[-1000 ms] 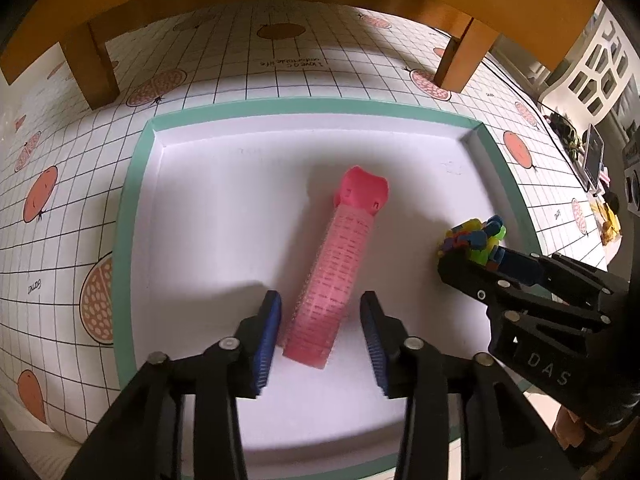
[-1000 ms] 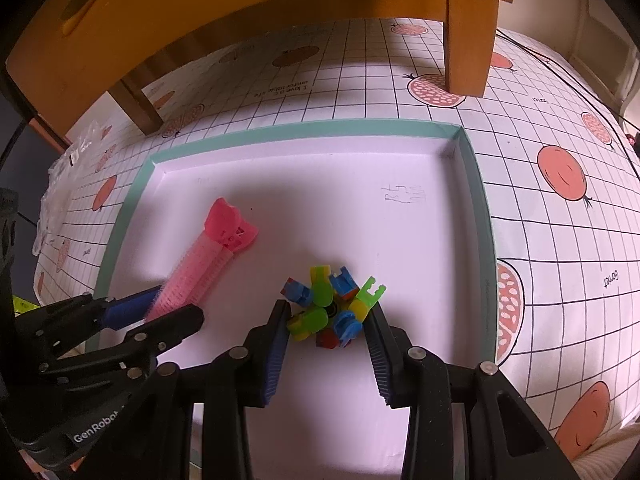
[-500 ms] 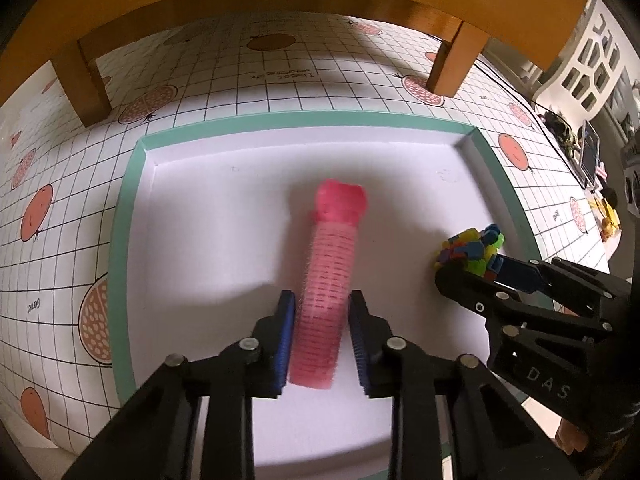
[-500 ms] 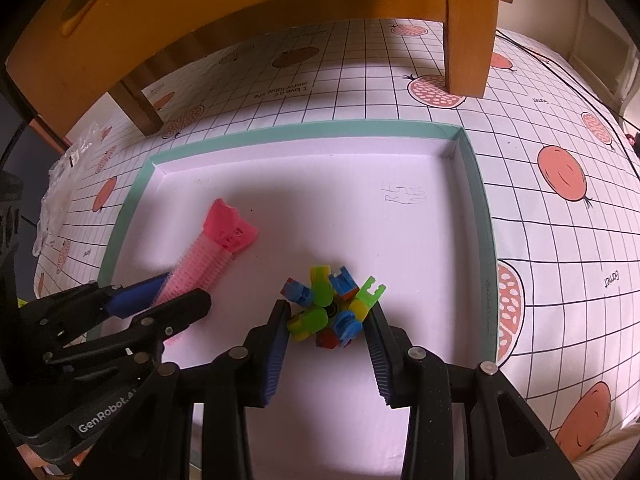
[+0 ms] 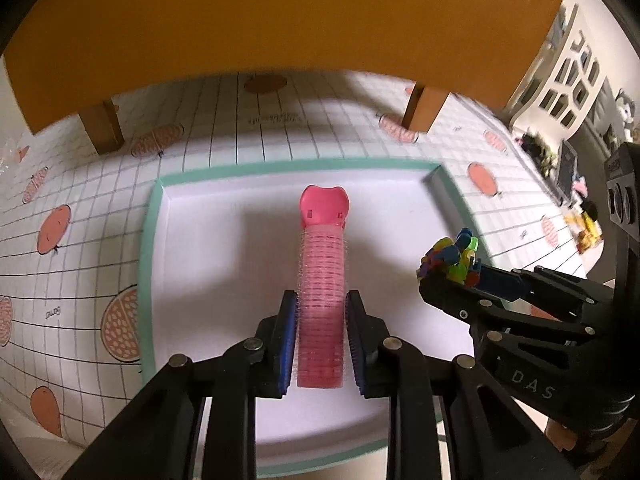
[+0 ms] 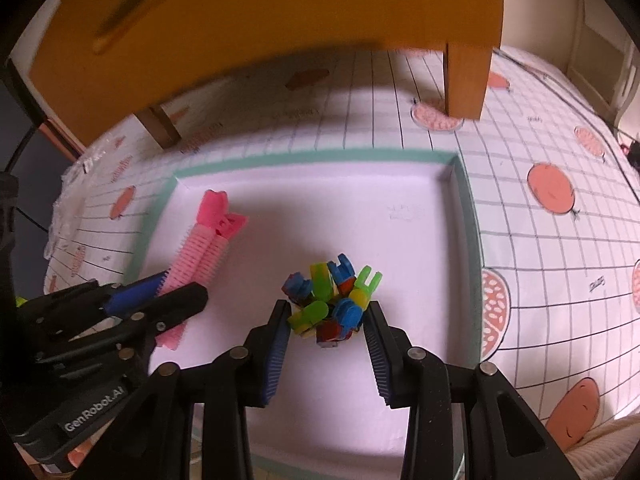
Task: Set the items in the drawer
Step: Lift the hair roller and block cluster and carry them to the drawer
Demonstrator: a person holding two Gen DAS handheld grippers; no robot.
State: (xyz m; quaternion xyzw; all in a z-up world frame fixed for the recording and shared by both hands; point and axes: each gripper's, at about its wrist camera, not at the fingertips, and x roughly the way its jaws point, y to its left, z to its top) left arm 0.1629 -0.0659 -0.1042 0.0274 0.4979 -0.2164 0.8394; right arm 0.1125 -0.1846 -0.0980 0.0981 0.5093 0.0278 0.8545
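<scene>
Fingers point(image 5: 286, 344) of left gripper point(image 5: 320, 340) at lower centre, clenched on pink hair roller point(image 5: 322, 300). Right gripper point(image 6: 326, 344) at lower centre of its view, fingers pressed against both sides of colourful block cluster point(image 6: 332, 300). Beyond, white tray point(image 5: 400, 167) with teal rim on patterned bench point(image 6: 540, 240). Farthest, at top, orange wooden drawer unit point(image 5: 280, 20).
</scene>
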